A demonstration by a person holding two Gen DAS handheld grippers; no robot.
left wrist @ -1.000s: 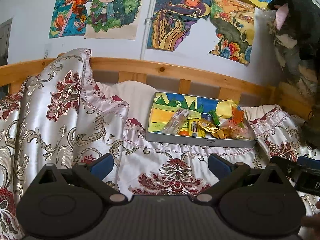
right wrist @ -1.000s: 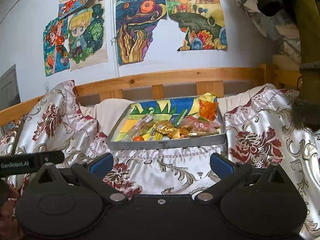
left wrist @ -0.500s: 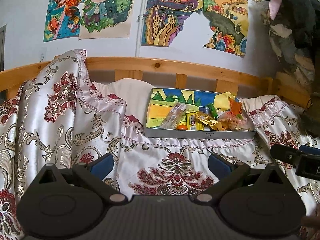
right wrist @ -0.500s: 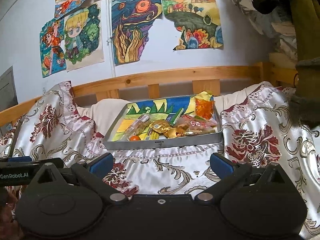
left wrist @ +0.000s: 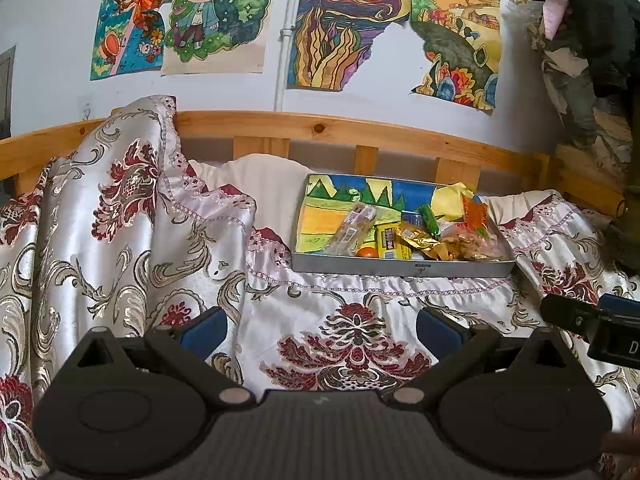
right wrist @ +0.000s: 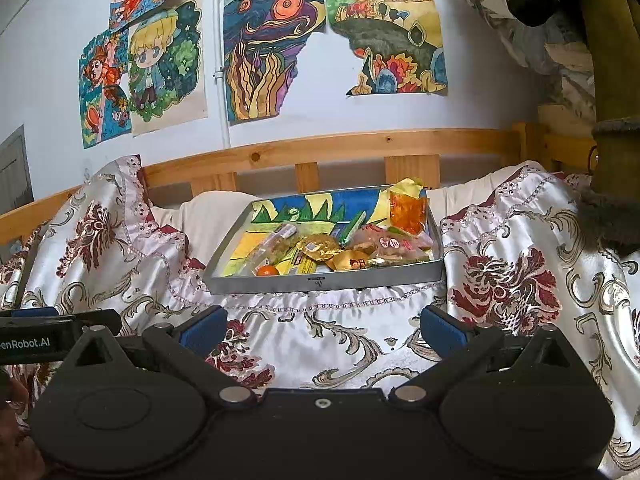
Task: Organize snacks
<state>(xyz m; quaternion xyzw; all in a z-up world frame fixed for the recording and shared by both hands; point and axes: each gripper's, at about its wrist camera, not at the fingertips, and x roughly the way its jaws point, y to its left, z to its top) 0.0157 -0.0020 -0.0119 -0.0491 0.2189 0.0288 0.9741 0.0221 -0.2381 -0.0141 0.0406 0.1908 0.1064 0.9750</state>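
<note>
A grey metal tray [left wrist: 400, 269] [right wrist: 320, 280], lined with a colourful drawing, rests on the bed and holds several wrapped snacks: a clear long packet [left wrist: 354, 226], gold wrappers [right wrist: 320, 246], an orange bag [right wrist: 406, 210], a green stick [right wrist: 352, 226] and a small orange ball [right wrist: 267, 270]. My left gripper [left wrist: 320, 330] is open and hangs short of the tray, over the patterned cloth. My right gripper [right wrist: 322, 326] is open too, straight before the tray's front wall, nothing between its fingers.
A silver-and-red floral satin cover [left wrist: 120, 240] drapes the bed in folds, with a white pillow [left wrist: 264, 184] behind the tray. A wooden rail [right wrist: 320, 148] runs along the wall with drawings. Dark clothes [left wrist: 592, 40] hang at the right. The other gripper [left wrist: 592, 326] shows at the edge.
Both grippers have edged forward toward the tray, which now looks a little larger and more central. Jaws stayed open; no snack has moved.
</note>
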